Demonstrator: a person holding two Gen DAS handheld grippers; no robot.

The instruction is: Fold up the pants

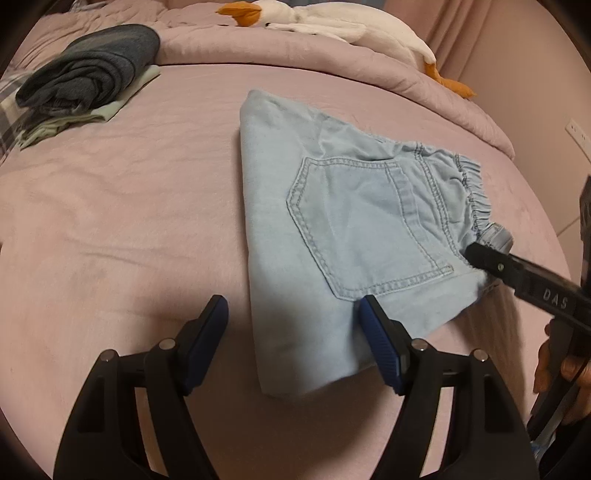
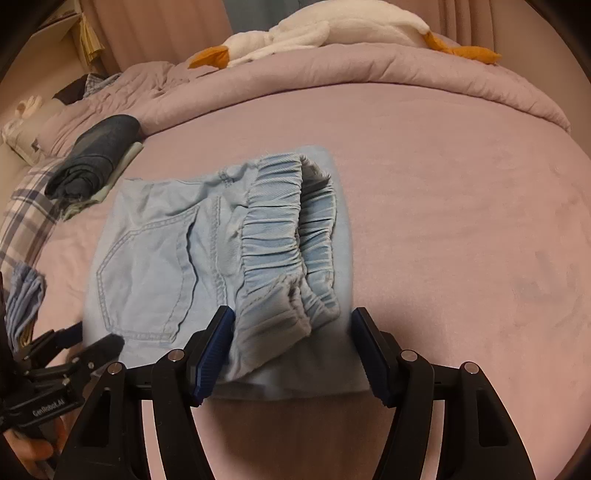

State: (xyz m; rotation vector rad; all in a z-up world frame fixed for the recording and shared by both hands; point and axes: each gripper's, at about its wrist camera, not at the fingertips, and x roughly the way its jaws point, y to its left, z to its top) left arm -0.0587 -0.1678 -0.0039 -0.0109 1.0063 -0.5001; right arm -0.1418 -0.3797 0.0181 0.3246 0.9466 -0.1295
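A: Left gripper (image 1: 291, 325) state?

B: Fingers wide, nothing pinched. The folded pants (image 1: 332, 229) have their near corner between them, likely just let go to lie flat on the bed (image 1: 110, 221).

A: Right gripper (image 2: 293, 343)?

B: Also spread, straddling the elastic waistband (image 2: 280, 236) end, not clamping it. Fold looks finished.

A: Beyond the fingertips?

B: Stack of folded clothes (image 1: 92, 70), probably where it goes next. Plush goose (image 2: 332, 29) at the back.
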